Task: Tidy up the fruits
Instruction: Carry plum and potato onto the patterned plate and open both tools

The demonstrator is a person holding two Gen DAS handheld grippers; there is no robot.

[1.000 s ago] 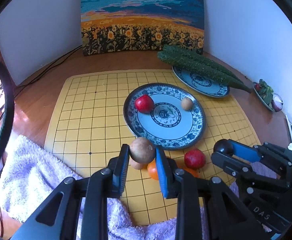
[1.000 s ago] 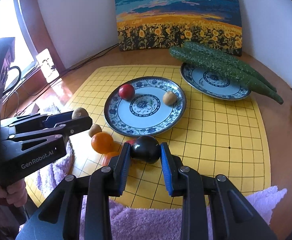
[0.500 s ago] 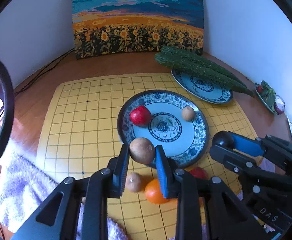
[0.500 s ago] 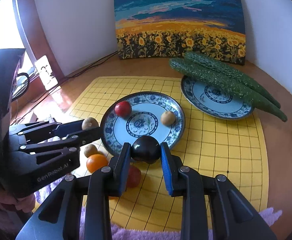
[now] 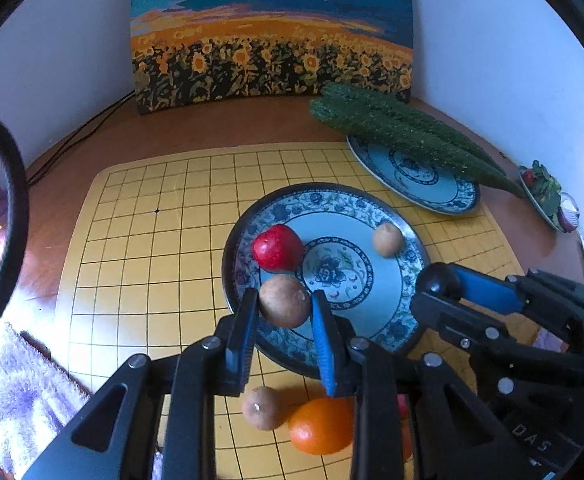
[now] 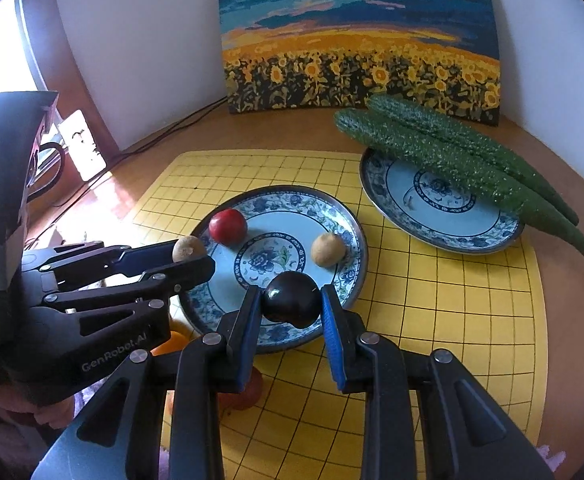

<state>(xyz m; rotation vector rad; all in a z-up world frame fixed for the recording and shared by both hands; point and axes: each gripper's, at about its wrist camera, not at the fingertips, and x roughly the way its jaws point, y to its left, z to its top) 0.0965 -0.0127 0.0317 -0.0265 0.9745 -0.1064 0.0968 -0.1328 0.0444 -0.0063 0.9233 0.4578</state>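
My left gripper [image 5: 285, 307] is shut on a round brown fruit [image 5: 284, 301] above the near-left rim of the blue-patterned plate [image 5: 406, 332]. My right gripper [image 6: 291, 302] is shut on a dark plum [image 6: 291, 298] over the plate's near rim [image 6: 354, 280]. On the plate lie a red fruit [image 5: 277, 247] and a small tan fruit [image 5: 388, 239]. On the yellow grid mat in front of the plate sit another brown fruit [image 5: 261, 407] and an orange [image 5: 321, 425]; a red fruit [image 6: 248, 394] shows under my right fingers.
A second patterned plate [image 6: 444, 216] at the back right carries two long cucumbers [image 6: 444, 152]. A sunflower painting [image 6: 356, 36] leans on the wall. A purple towel [image 5: 24, 396] lies at the near left. A small dish of vegetables [image 5: 548, 196] is at the far right.
Both grippers have moved forward over the plate's near rim, each still holding its fruit. The loose fruits on the mat now lie beneath and behind the fingers.
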